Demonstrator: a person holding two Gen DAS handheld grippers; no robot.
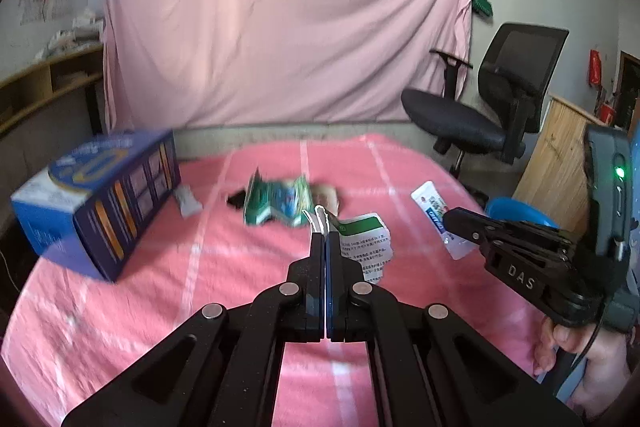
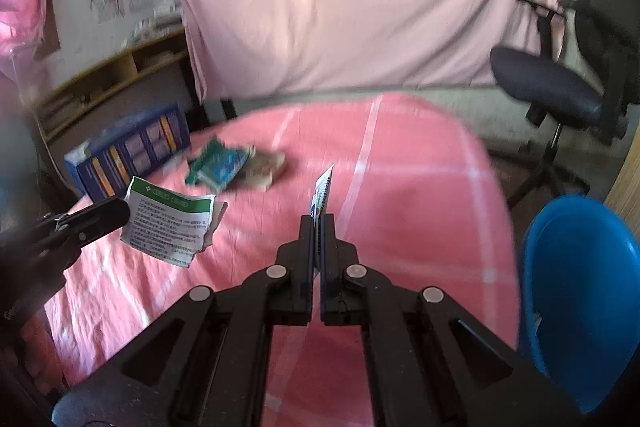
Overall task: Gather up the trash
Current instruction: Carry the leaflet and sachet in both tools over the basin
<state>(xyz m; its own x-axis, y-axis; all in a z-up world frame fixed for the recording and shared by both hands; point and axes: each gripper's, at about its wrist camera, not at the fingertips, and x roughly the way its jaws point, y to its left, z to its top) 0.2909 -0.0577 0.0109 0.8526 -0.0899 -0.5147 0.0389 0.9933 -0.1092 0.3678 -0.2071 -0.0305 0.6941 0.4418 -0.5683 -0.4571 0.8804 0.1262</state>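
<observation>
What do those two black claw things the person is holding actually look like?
Both the left gripper and the right gripper are matte black scissor-like linkages with round silver pins and blue-edged jaws. The right one bears white "DAS" lettering, a green light and a thin black cable.

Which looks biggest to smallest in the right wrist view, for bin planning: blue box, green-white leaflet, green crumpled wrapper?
1. Blue box.
2. Green-white leaflet, though it is nearer the camera, so unsure.
3. Green crumpled wrapper.

"DAS" on the right hand-held gripper (image 1: 450, 217).
</observation>
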